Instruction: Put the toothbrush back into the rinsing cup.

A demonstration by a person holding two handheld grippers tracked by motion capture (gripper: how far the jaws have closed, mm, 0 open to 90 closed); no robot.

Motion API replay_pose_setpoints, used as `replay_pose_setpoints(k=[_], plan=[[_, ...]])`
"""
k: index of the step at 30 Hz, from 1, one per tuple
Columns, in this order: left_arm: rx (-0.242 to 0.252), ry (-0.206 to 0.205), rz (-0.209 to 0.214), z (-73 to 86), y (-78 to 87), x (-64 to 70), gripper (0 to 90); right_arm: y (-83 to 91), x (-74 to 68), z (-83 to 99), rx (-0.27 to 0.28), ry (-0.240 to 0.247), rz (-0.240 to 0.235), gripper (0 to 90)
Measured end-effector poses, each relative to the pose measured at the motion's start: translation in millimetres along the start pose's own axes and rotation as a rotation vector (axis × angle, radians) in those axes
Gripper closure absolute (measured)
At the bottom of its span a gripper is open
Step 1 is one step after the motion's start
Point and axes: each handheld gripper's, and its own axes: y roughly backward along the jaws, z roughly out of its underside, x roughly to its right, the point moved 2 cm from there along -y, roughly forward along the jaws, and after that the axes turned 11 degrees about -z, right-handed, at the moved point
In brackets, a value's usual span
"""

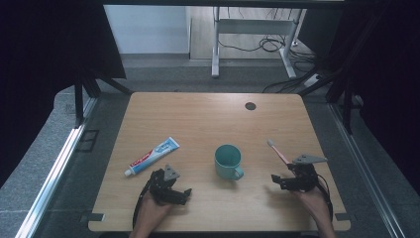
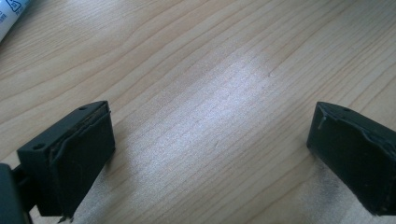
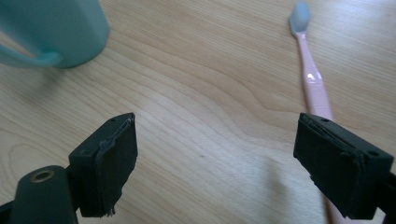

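Left gripper: we held the left gripper (image 1: 184,192) low over the near left part of the table, its blocky black jaws spread wide with bare wood grain between them, nothing in its grasp.
Right gripper: our right gripper (image 1: 278,181) sat at the near right, jaws likewise wide apart and empty; its grey three-cornered plate showed on top.
Toothbrush: the slim pink toothbrush (image 3: 312,77), glossy plastic with a pale bristled head, lay flat on the wood; in the right gripper view its handle ran down behind the right-hand jaw, head pointing away from us.
Mug: a smooth teal mug (image 1: 228,160) stood upright between the two grippers, round-mouthed, its looped handle turned toward the near edge.
Toothpaste: a flat white, red and blue toothpaste tube (image 1: 151,156) lay slantwise just beyond the left gripper, cap end toward the table's left edge.
Table: the light wooden table (image 1: 208,119), rectangular with rounded corners and a fine streaked grain, carried a small dark round disc (image 1: 250,105) near its far edge.
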Motion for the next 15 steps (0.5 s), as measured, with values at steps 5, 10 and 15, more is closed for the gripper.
replay_pose_setpoints(k=[5, 10, 15], plan=[[0.000, 0.000, 0.000, 0.0, 0.0, 0.0, 0.7, 4.8, 8.0, -5.9, -0.001, -0.018, 0.025, 18.9], [0.000, 0.001, 0.001, 0.0, 0.0, 0.1, 0.7, 8.0, 18.0, -9.6, -0.023, -0.033, 0.044, 28.6], [-0.001, 0.002, 0.000, 0.0, 0.0, 0.1, 0.7, 7.2, 28.6, -11.4, -0.061, -0.049, 0.061, 32.6]])
